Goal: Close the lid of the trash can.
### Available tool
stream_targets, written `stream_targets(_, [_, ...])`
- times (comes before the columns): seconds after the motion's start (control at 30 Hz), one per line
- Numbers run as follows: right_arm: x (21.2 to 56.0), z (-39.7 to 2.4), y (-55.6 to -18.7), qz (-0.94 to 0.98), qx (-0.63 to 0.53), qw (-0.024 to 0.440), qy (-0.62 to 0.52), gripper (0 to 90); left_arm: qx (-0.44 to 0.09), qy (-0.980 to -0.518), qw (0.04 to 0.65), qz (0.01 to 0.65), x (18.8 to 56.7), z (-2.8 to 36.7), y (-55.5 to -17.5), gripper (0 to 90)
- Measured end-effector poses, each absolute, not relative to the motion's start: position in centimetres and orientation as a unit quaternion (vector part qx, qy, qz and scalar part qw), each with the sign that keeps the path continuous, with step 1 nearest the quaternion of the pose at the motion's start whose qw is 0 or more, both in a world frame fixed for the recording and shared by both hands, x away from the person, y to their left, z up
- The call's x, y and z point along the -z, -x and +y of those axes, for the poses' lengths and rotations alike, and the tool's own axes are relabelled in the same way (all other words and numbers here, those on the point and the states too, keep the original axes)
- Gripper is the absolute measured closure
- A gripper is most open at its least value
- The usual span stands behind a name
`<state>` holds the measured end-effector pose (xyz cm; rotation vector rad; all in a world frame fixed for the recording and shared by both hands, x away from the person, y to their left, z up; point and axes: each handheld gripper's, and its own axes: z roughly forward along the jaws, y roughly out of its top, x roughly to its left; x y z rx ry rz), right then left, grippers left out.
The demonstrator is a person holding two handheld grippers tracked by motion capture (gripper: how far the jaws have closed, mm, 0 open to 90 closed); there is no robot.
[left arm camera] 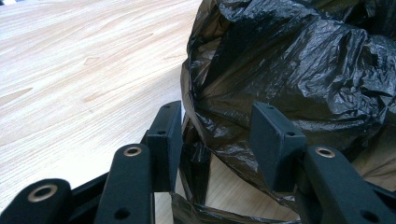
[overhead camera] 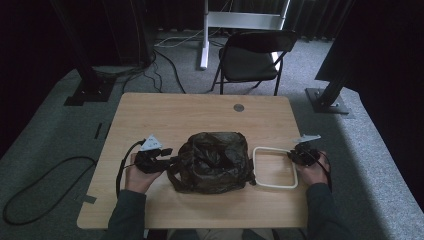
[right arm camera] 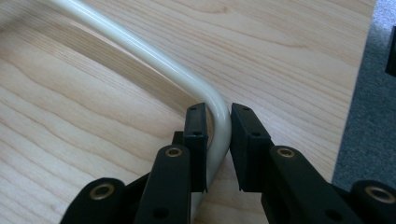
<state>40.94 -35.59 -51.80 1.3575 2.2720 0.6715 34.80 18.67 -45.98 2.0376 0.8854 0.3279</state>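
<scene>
A crumpled black plastic bag sits bulging in the middle of the wooden table. My left gripper is at the bag's left side. Its jaws stand apart around a loose fold of the bag, and bare table shows between them. A white rounded-rectangle frame lies flat just right of the bag. My right gripper is at the frame's right side, with both pads closed on the tube at its bend.
A small metal disc is set into the table near its far edge. A black folding chair stands beyond the table. Cables lie on the grey carpet at the left. The table's right edge is close to my right hand.
</scene>
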Motion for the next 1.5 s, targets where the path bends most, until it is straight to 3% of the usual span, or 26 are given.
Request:
stream_targets(0.7, [50.6, -37.6, -40.1, 0.794, -0.269, 0.205, -0.504, 77.4, -0.129, -0.820, 0.430, 0.355, 46.2, 18.5, -34.9, 55.2])
stream_targets(1.5, [47.8, -37.0, -39.7, 0.768, -0.348, 0.188, -0.504, 77.4, -0.129, -0.819, 0.431, 0.356, 46.1, 18.6, -34.8, 55.2])
